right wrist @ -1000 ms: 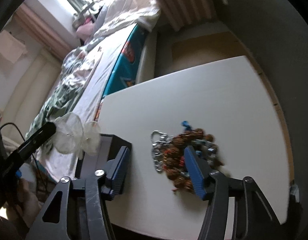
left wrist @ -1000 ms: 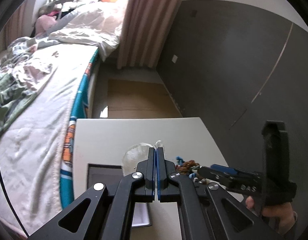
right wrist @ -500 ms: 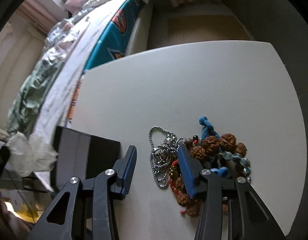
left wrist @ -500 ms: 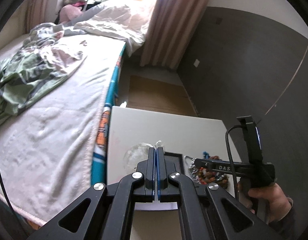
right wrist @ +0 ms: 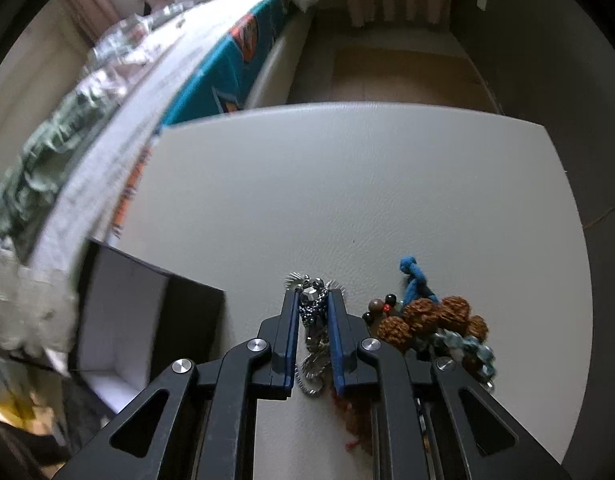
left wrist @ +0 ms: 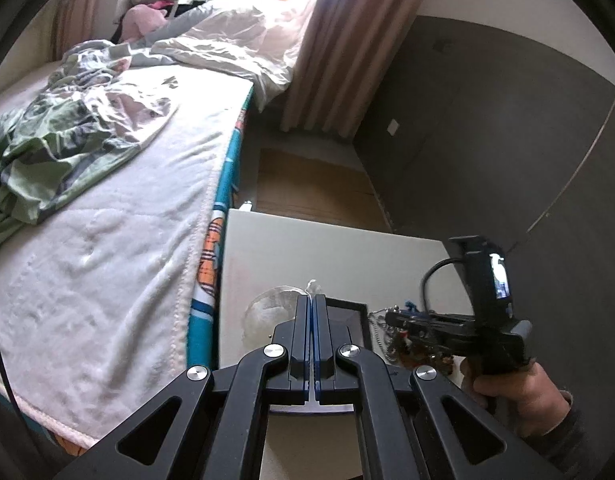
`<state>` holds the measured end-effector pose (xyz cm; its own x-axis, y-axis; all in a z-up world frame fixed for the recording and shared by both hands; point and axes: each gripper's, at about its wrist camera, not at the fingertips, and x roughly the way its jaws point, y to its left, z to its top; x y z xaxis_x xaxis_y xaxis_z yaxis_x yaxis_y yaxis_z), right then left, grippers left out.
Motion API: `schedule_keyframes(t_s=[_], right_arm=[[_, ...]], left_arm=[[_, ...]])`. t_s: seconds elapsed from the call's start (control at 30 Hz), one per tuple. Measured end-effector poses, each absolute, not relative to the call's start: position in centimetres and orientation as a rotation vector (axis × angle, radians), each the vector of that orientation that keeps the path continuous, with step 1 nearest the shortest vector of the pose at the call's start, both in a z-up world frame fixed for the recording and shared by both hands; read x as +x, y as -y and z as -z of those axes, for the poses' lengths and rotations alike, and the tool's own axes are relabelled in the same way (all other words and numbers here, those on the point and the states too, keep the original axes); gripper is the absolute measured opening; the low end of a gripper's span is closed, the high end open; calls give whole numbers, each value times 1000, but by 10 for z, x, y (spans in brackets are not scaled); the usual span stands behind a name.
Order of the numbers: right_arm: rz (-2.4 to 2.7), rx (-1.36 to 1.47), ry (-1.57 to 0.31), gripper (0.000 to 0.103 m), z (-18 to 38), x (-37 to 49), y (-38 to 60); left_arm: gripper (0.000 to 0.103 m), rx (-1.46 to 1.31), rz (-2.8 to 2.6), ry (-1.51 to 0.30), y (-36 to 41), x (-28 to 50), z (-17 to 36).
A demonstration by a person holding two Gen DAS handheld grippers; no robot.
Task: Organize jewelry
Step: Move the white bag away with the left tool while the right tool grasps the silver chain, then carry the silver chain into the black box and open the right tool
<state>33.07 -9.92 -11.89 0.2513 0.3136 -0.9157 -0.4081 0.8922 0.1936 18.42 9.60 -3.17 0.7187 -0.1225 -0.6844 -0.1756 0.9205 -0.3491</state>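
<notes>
Closing in over the last second, the right gripper (right wrist: 312,312) had gone from wide apart to pinched on the silver chain (right wrist: 313,304) at the near edge of the jewelry heap (right wrist: 427,320) on the desk (right wrist: 347,184), so a lift toward the open black box (right wrist: 119,320) just to its left looked ready. The left gripper (left wrist: 311,308) stayed pressed together on a gauzy pouch (left wrist: 267,308) above that box.

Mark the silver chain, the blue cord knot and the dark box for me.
silver chain (right wrist: 313,306): right wrist view, bunched links between the fingers.
blue cord knot (right wrist: 413,276): right wrist view, on the knot.
dark box (right wrist: 119,320): right wrist view, pale inner wall.
</notes>
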Motion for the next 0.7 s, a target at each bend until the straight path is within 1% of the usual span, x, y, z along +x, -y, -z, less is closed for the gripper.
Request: schedule_keyframes(t_s=[0.3,0.33,0.4,0.43,0.47,0.5,0.53,0.57,0.7], right_arm=[[-566,-27,-1040,15,35,307,110],[-574,-24,-1021,15,26,303,108],[-595,-22,-977,15,4,298,104],[-601,-22,-958,15,-4,295,102],[-609,-21,-942,15,-13,293,99],[-615,-22,-928,15,-20,292,94],[-624,-22,-912,15,-27,289,93],[-635,-19,-897,15,-35,286,91],[-660,-13,-863,15,-56,280,81]], left_arm=[[0,-413,24,-802,-76,210,30],[1,-416,33,-810,-75,212,30],[9,-410,43,-839,-72,217,29],[22,-408,44,-843,-72,218,29],[44,-410,43,-842,-72,218,28],[56,-419,39,-830,-74,215,26],[76,-428,30,-815,-75,213,24],[85,-435,11,-796,-78,209,22],[86,-448,-17,-788,-90,202,17]])
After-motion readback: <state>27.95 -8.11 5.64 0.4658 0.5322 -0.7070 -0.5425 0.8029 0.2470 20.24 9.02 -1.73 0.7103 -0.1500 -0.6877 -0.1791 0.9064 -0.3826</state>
